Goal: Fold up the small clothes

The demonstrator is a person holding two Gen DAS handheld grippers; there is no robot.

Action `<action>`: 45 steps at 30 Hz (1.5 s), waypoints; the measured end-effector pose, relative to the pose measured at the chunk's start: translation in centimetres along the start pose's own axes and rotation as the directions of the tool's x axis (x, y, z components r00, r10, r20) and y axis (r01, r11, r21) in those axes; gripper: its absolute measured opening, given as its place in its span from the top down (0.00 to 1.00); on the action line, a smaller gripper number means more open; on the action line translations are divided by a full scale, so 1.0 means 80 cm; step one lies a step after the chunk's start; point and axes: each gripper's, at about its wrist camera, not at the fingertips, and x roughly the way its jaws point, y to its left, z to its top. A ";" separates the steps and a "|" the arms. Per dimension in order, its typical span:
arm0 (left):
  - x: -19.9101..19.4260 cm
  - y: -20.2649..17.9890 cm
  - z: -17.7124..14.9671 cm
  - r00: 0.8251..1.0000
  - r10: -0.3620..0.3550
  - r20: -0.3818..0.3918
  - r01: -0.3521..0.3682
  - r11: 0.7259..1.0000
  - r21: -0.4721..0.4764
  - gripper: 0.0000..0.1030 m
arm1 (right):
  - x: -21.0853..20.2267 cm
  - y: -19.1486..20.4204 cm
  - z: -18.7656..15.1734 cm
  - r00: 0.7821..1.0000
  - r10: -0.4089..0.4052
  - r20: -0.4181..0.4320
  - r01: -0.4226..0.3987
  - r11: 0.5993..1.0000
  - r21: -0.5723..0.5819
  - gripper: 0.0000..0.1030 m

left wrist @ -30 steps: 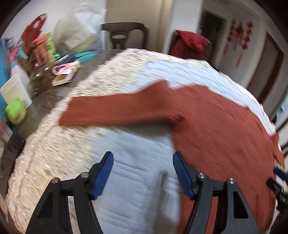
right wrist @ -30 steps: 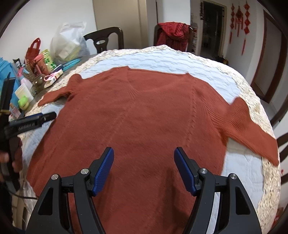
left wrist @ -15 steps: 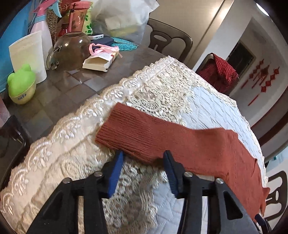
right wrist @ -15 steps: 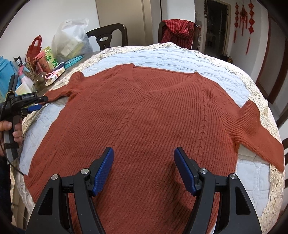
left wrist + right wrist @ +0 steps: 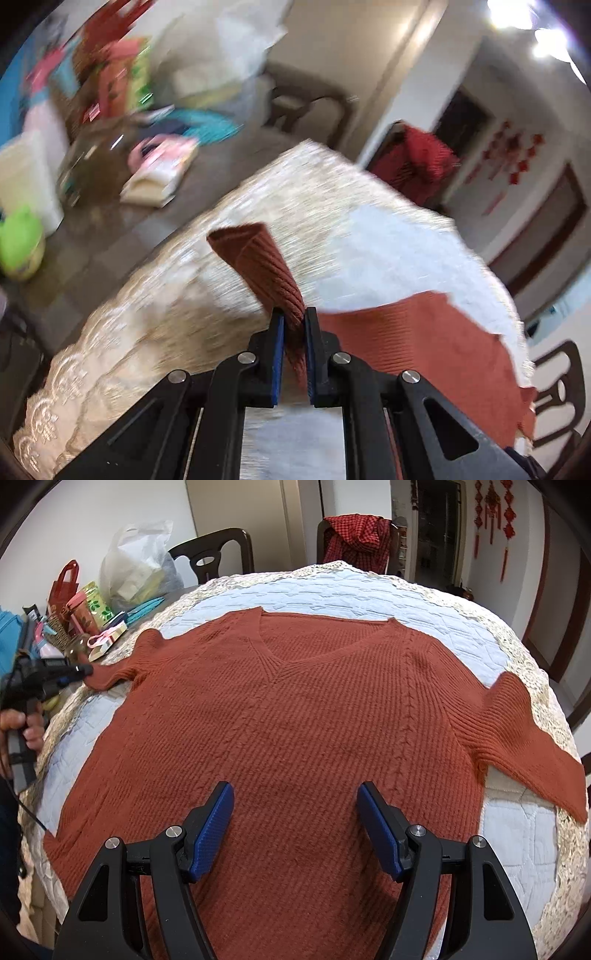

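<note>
A rust-red knitted V-neck sweater (image 5: pixel 295 720) lies flat, front up, on a white quilted cloth (image 5: pixel 332 587). My left gripper (image 5: pixel 294 314) is closing tight on the cuff end of the left sleeve (image 5: pixel 258 266). Its blue pads press the knit, and the cuff sticks up past them, lifted off the cloth. In the right wrist view the left gripper (image 5: pixel 83 670) sits at the table's left edge, at that sleeve's tip (image 5: pixel 114 674). My right gripper (image 5: pixel 295 801) hangs open over the sweater's lower middle, holding nothing. The right sleeve (image 5: pixel 524 738) lies spread out to the right.
Clutter fills the table's left side: a green pot (image 5: pixel 20 243), boxes, a red bag (image 5: pixel 64 585) and a plastic bag (image 5: pixel 136 565). Chairs stand behind the table, one draped with a red checked cloth (image 5: pixel 356 535). A person's hand (image 5: pixel 26 727) holds the left gripper.
My left gripper swung left to the sleeve's cuff, closed on it and raised it off the cloth. The right gripper stayed open over the sweater, which now sits straighter.
</note>
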 end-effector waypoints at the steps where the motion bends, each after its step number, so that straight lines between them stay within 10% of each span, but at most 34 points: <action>1: -0.006 -0.016 0.003 1.000 -0.025 0.013 0.024 0.999 0.029 0.89 | -0.001 -0.001 0.000 1.000 0.001 0.001 -0.001 1.000 0.004 0.33; 10: -0.003 -0.184 -0.024 0.947 -0.308 -0.093 0.322 0.906 0.276 0.88 | -0.014 -0.010 -0.004 1.000 0.000 0.017 -0.001 0.999 0.034 0.33; 16: 0.033 -0.219 -0.060 0.910 -0.331 -0.250 0.398 0.867 0.300 0.79 | -0.022 -0.024 -0.006 1.000 -0.008 0.019 0.006 0.998 0.064 0.33; 27: 0.016 -0.138 -0.032 0.976 -0.175 -0.127 0.206 0.934 0.292 0.65 | -0.011 -0.032 0.027 0.993 0.109 0.047 -0.114 0.987 0.117 0.34; 32: 0.048 -0.127 -0.043 0.980 -0.109 -0.169 0.156 0.941 0.301 0.66 | 0.020 -0.023 0.075 0.987 0.154 0.046 -0.159 0.980 0.118 0.61; 37: 0.065 -0.125 -0.051 0.976 -0.116 -0.186 0.167 0.943 0.287 0.66 | 0.079 -0.023 0.101 0.985 0.166 -0.051 -0.156 0.975 0.157 0.63; 42: 0.073 -0.134 -0.050 0.971 -0.147 -0.188 0.200 0.933 0.300 0.73 | 0.091 -0.022 0.110 0.982 0.184 -0.053 -0.171 0.969 0.179 0.95; 45: 0.077 -0.139 -0.053 0.970 -0.148 -0.193 0.206 0.923 0.325 0.74 | 0.069 -0.021 0.109 0.982 0.189 0.005 -0.187 0.968 0.169 0.96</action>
